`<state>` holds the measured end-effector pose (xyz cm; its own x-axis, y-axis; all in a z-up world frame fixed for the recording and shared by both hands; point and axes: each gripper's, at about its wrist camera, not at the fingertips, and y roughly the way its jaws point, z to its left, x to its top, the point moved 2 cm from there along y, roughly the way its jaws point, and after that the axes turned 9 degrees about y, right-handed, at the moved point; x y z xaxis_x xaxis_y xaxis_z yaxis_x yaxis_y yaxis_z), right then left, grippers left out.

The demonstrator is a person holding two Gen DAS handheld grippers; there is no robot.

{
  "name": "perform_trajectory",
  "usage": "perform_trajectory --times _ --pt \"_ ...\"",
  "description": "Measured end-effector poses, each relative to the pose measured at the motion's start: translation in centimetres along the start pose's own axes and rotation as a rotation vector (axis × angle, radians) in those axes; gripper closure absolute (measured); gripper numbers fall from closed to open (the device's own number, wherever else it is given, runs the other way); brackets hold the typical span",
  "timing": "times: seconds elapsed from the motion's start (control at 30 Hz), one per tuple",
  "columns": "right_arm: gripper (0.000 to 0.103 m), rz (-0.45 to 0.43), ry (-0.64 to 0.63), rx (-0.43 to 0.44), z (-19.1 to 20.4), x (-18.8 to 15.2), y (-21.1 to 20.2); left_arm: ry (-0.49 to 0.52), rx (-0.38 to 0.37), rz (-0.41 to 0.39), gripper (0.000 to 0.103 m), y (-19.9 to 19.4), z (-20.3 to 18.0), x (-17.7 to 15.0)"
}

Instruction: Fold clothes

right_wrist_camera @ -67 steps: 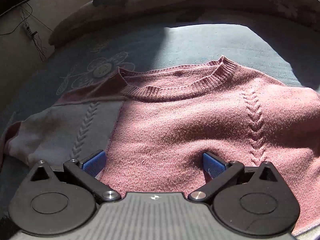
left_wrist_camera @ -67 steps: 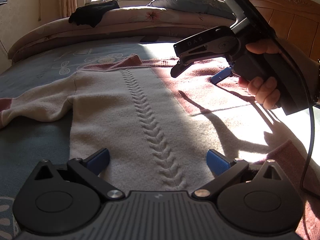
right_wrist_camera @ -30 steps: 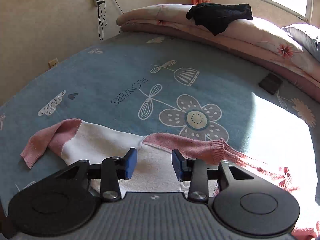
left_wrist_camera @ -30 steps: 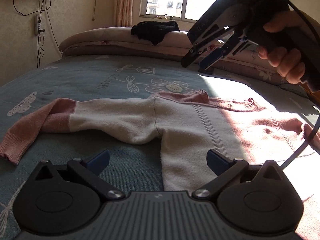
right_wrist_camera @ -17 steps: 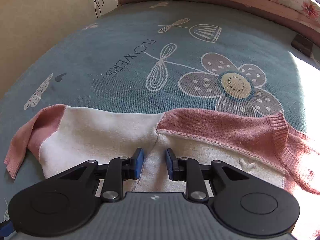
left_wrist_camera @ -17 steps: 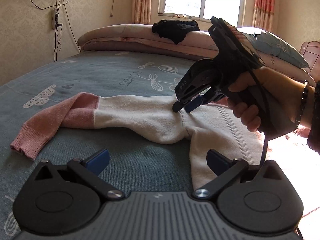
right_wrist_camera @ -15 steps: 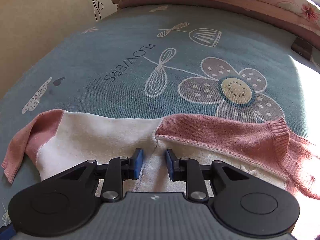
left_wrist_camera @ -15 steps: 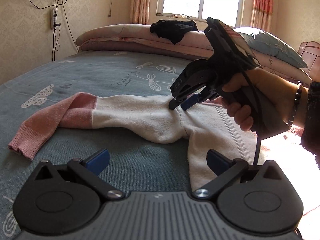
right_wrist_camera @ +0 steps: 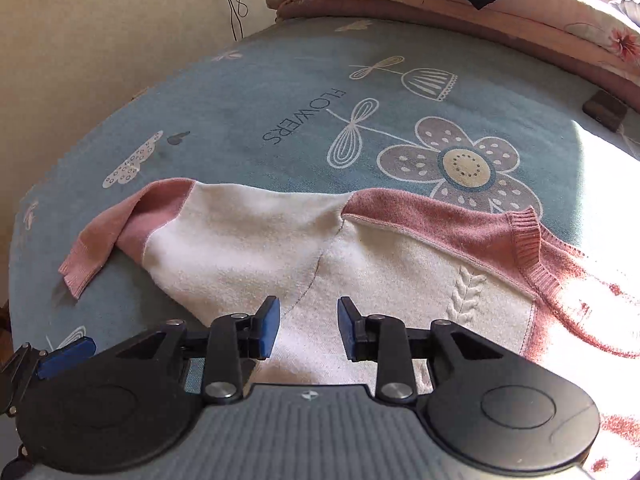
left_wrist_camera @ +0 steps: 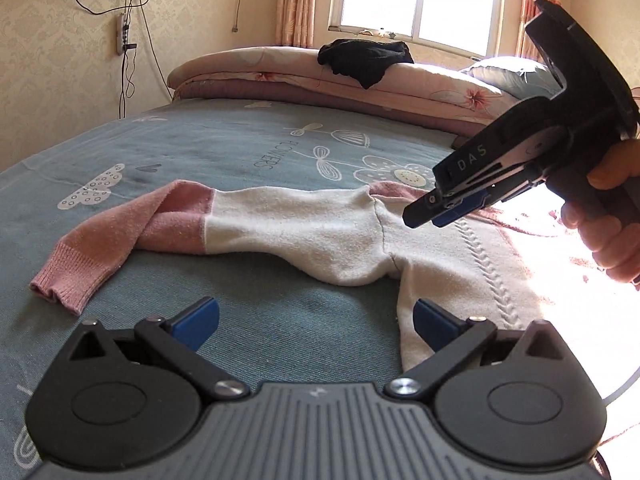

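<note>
A pink and white knitted sweater (left_wrist_camera: pixel 440 272) lies flat on the blue flowered bedspread (left_wrist_camera: pixel 224 148). Its left sleeve (left_wrist_camera: pixel 256 220) stretches out to the left and ends in a pink cuff (left_wrist_camera: pixel 60 284). My left gripper (left_wrist_camera: pixel 314 320) hovers wide open and low above the bedspread, just off the sweater's side edge, with nothing between its fingers. A hand (left_wrist_camera: pixel 612 232) holds my right gripper (left_wrist_camera: pixel 430 212) tilted down over the shoulder seam. In the right wrist view that gripper (right_wrist_camera: pixel 308 322) has a narrow gap, its jaws opening, with white sweater fabric (right_wrist_camera: pixel 384 272) lying below them, not pinched.
A folded quilt (left_wrist_camera: pixel 280 68) and a pillow (left_wrist_camera: pixel 508 72) line the far side of the bed, with a black garment (left_wrist_camera: pixel 368 60) draped on top. A small dark object (right_wrist_camera: pixel 604 110) lies near the quilt. The bed's left edge meets a wall with hanging cables (left_wrist_camera: pixel 128 60).
My right gripper has come down from high above the bed to just over the sweater's shoulder seam; its jaws narrowed, then widened slightly. The left gripper has barely moved and stays open.
</note>
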<state>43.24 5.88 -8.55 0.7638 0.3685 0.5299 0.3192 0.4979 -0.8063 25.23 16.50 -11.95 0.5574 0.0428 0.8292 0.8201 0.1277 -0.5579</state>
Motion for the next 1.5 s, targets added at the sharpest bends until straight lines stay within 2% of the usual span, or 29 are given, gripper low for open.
perform_trajectory --times 0.13,0.23,0.27,0.3,0.33,0.5,0.63,0.7,1.07,1.17,1.23,1.27,1.3,1.37,1.43,1.5 --pt "0.067 0.067 -0.028 -0.021 0.7 -1.2 2.1 0.011 -0.007 -0.006 0.001 -0.1 0.0 -0.1" --pt "0.067 0.051 0.005 -0.014 1.1 -1.5 3.9 -0.002 -0.008 -0.007 0.001 -0.1 0.2 -0.1" --pt "0.066 0.037 0.013 -0.004 1.3 -1.3 4.2 -0.011 -0.012 -0.005 0.001 0.0 0.3 -0.1" --pt "0.057 0.033 0.02 0.01 1.5 -1.2 4.4 -0.018 -0.019 -0.003 0.001 0.0 0.3 -0.1" --pt "0.052 0.031 0.025 0.021 1.7 -1.0 4.5 -0.023 -0.025 -0.002 0.001 0.0 0.3 -0.1" --pt "0.051 -0.02 0.024 0.029 1.5 -0.8 2.0 -0.026 -0.022 -0.008 0.001 -0.2 0.4 -0.1" --pt "0.051 -0.019 0.02 -0.062 0.2 -1.7 0.3 -0.035 -0.031 -0.006 0.001 -0.2 0.5 -0.1" --pt "0.051 0.02 0.005 -0.06 0.0 -2.4 0.6 -0.034 -0.036 -0.006 0.001 -0.2 0.4 -0.1" --pt "0.049 -0.02 0.021 -0.039 -0.2 -2.8 0.4 -0.026 -0.031 0.005 0.001 0.0 0.1 -0.3" --pt "0.049 -0.026 0.082 -0.006 -1.3 -2.9 -0.1 -0.021 -0.033 0.004 0.001 -0.1 0.0 -0.3" --pt "0.049 0.003 0.108 0.001 -1.7 -3.3 0.6 -0.022 -0.033 0.005 0.001 -0.1 0.0 -0.3" --pt "0.048 0.024 0.12 0.012 -1.8 -3.7 1.3 -0.023 -0.033 0.006 0.001 0.0 0.0 -0.3" --pt "0.042 0.024 0.124 0.025 -1.7 -3.9 1.7 -0.026 -0.035 0.008 0.001 0.0 0.0 -0.2" --pt "0.038 -0.006 0.119 0.068 -1.4 -3.7 1.4 -0.028 -0.04 0.01 0.001 0.1 -0.1 -0.2" --pt "0.038 -0.055 0.129 0.095 -1.5 -3.0 0.6 -0.018 -0.043 0.008 0.001 0.1 -0.3 -0.3" --pt "0.038 -0.131 0.153 0.051 -2.2 -1.8 -0.2 -0.016 -0.041 0.009 0.001 0.1 -0.4 -0.3"
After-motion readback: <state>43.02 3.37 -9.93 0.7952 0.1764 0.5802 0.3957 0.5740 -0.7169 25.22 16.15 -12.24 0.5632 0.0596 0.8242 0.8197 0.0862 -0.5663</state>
